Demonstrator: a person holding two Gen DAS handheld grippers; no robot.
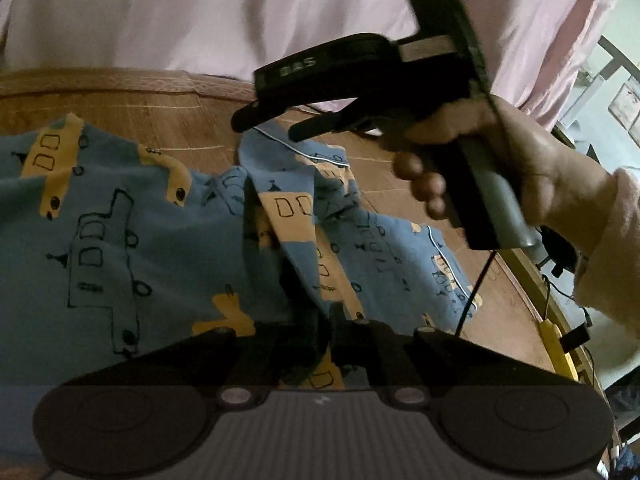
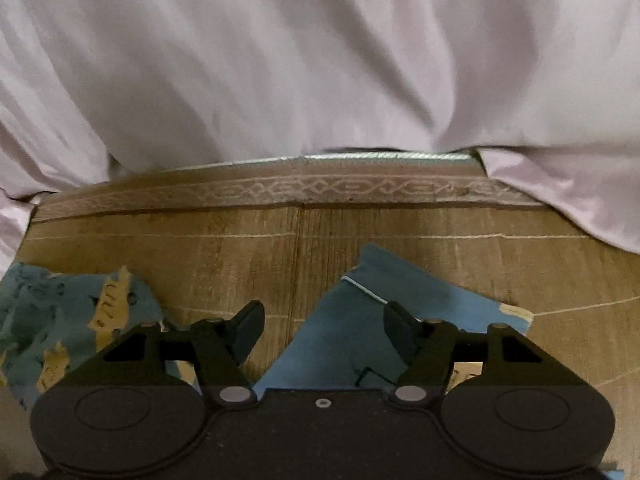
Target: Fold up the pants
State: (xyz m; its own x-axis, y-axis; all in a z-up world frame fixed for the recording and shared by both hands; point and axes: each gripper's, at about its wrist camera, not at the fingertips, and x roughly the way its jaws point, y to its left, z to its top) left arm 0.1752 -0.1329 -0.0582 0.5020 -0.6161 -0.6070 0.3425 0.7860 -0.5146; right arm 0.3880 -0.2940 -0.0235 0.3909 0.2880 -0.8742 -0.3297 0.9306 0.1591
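Blue pants (image 1: 120,220) printed with yellow buses lie crumpled on a wooden table (image 1: 160,120). At the bottom of the left wrist view my left gripper (image 1: 325,324) is shut, pinching a raised fold of the pants. My right gripper (image 1: 266,126) hovers open above the far pant leg, held by a hand (image 1: 520,160). In the right wrist view the right gripper (image 2: 324,320) stands open just above a pant-leg hem (image 2: 360,340) with white piping, nothing between its fingers. Another bunched part of the pants (image 2: 60,320) lies at the left.
A person in a pale pink garment (image 2: 320,60) stands against the table's far edge, which has a carved border (image 2: 320,190). A dark cable (image 1: 476,280) hangs from the right gripper. A yellow object (image 1: 556,344) lies at the table's right edge.
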